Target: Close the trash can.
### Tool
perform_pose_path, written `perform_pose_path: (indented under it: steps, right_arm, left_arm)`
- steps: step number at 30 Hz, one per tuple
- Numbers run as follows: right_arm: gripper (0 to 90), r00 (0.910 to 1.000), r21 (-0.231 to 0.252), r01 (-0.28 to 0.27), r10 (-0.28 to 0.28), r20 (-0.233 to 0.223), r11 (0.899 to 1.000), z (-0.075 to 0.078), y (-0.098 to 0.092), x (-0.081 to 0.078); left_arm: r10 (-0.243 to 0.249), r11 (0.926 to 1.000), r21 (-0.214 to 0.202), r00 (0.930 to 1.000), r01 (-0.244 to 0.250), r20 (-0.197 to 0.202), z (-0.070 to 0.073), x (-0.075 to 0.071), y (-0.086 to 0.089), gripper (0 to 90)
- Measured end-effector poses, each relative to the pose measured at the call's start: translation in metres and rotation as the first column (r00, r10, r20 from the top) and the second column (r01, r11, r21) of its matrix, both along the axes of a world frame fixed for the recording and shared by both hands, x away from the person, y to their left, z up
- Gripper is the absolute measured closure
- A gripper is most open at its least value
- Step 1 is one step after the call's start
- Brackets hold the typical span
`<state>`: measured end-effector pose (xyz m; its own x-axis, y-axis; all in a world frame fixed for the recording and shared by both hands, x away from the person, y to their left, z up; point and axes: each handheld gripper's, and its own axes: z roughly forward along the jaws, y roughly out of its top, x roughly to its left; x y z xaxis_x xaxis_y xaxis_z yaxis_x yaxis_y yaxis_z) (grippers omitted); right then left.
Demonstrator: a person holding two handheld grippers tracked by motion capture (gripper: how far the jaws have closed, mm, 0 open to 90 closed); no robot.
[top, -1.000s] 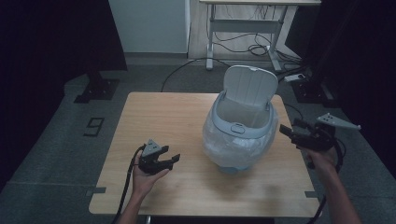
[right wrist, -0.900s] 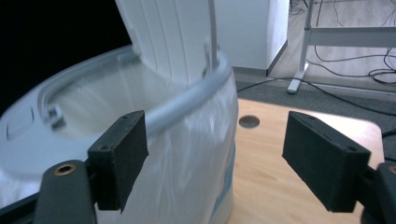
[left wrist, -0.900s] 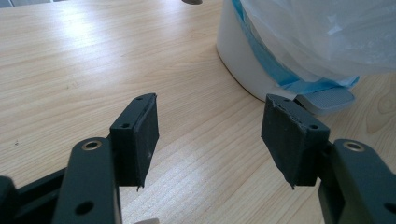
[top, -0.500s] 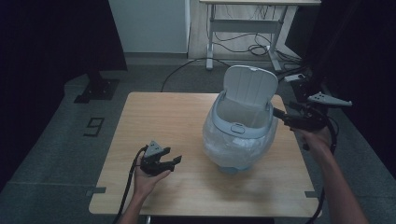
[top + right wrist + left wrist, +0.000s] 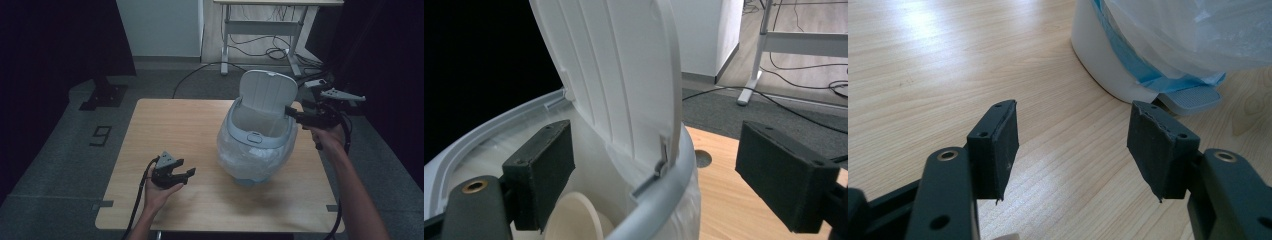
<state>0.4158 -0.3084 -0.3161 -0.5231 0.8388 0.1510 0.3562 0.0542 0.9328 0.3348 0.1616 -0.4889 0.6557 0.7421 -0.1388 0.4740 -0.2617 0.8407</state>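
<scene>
High view: a white bin [image 5: 255,150] with a plastic liner is seen standing on the right half of the wooden bench [image 5: 165,125], its lid [image 5: 267,95] raised upright at the far side. The right gripper [image 5: 295,114] is held at the bin's right rim, close to the lid's edge; its jaws have just been opening. The left gripper [image 5: 186,174] is seen low over the bench, left of the bin and apart from it, jaws parted, nothing between them

Left gripper view: the jaws are set moderately wide over bare bench [image 5: 948,60]. The bin's base [image 5: 1108,70] and its foot pedal [image 5: 1193,99] are seen ahead, untouched

Right gripper view: the jaws are spread wide, astride the bin's rim [image 5: 664,200] and the lid's edge [image 5: 671,100]. No pad is seen pressing on either. A pale rounded object [image 5: 571,220] lies inside the bin
</scene>
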Motion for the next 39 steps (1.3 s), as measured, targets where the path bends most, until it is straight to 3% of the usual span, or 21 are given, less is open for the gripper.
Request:
perform_pose_path:
  steps: [7,11,13,15,20,23,25,27,28,30,32,33,36,39]
  right_arm:
    - [15.1,0.9997,0.008,-0.015,0.014,0.021,1.000,0.009,0.012,0.018]
    - [16.1,0.9975,0.030,-0.057,0.055,0.044,0.998,0.017,0.021,0.023]
    - [15.4,0.9930,0.049,-0.106,0.104,0.057,0.993,0.022,0.026,0.019]
    - [14.2,0.9917,0.037,-0.119,0.117,0.054,0.992,0.023,0.031,0.013]
    - [13.5,0.9813,0.061,-0.192,0.192,0.004,0.979,0.016,0.032,-0.006]
    - [12.1,0.9745,0.032,-0.222,0.223,-0.028,0.975,0.008,0.037,-0.018]
    - [11.1,0.9816,-0.027,-0.191,0.191,0.001,0.981,0.004,0.043,-0.027]
    - [6.4,0.9853,-0.056,-0.170,0.171,0.005,0.984,0.002,0.047,-0.033]
    - [5.8,0.9854,-0.075,-0.170,0.170,-0.001,0.983,0.002,0.050,-0.036]
    - [5.9,0.9717,-0.058,-0.231,0.227,-0.065,0.971,-0.002,0.054,-0.036]
    - [6.6,0.9761,-0.138,-0.216,0.211,-0.052,0.966,-0.008,0.060,-0.039]
    - [6.9,0.9775,-0.145,-0.209,0.203,-0.055,0.967,-0.009,0.062,-0.038]
    - [11.3,0.9907,-0.132,-0.130,0.123,-0.058,0.983,-0.009,0.064,-0.033]
    - [11.1,0.9962,-0.163,-0.073,0.065,-0.058,0.984,-0.009,0.066,-0.026]
  left_arm:
    - [0.010,0.9999,-0.006,0.9999,-0.010,-0.003,-0.001,0.000,0.002,37.0]
    - [0.017,0.9998,-0.011,0.9999,-0.017,-0.002,0.000,0.000,0.005,37.0]
    - [0.022,0.9995,-0.020,0.9997,-0.022,-0.005,0.000,0.000,0.006,37.0]
    - [0.024,0.9995,-0.020,0.9997,-0.024,-0.009,-0.001,0.000,0.005,37.0]
    - [0.024,0.9990,-0.037,0.9996,-0.025,-0.013,0.000,-0.002,0.004,37.0]
    - [0.028,0.9988,-0.041,0.9995,-0.029,-0.015,0.000,-0.002,0.004,37.0]
    - [0.033,0.9984,-0.044,0.9993,-0.034,-0.021,0.000,-0.002,0.003,36.9]
    - [0.033,0.9983,-0.047,0.9991,-0.034,-0.025,-0.001,-0.002,0.003,36.8]
    - [0.035,0.9983,-0.046,0.9991,-0.036,-0.026,-0.001,-0.002,0.003,36.7]
    - [0.038,0.9981,-0.047,0.9990,-0.039,-0.026,-0.002,-0.002,0.003,36.7]
    - [0.040,0.9980,-0.048,0.9989,-0.041,-0.027,-0.002,-0.002,0.004,36.6]
    - [0.041,0.9978,-0.050,0.9988,-0.043,-0.028,-0.002,-0.002,0.004,36.6]
    - [0.044,0.9976,-0.052,0.9986,-0.045,-0.029,-0.002,-0.002,0.005,36.6]
    - [0.048,0.9973,-0.054,0.9985,-0.049,-0.028,-0.001,-0.002,0.006,36.7]
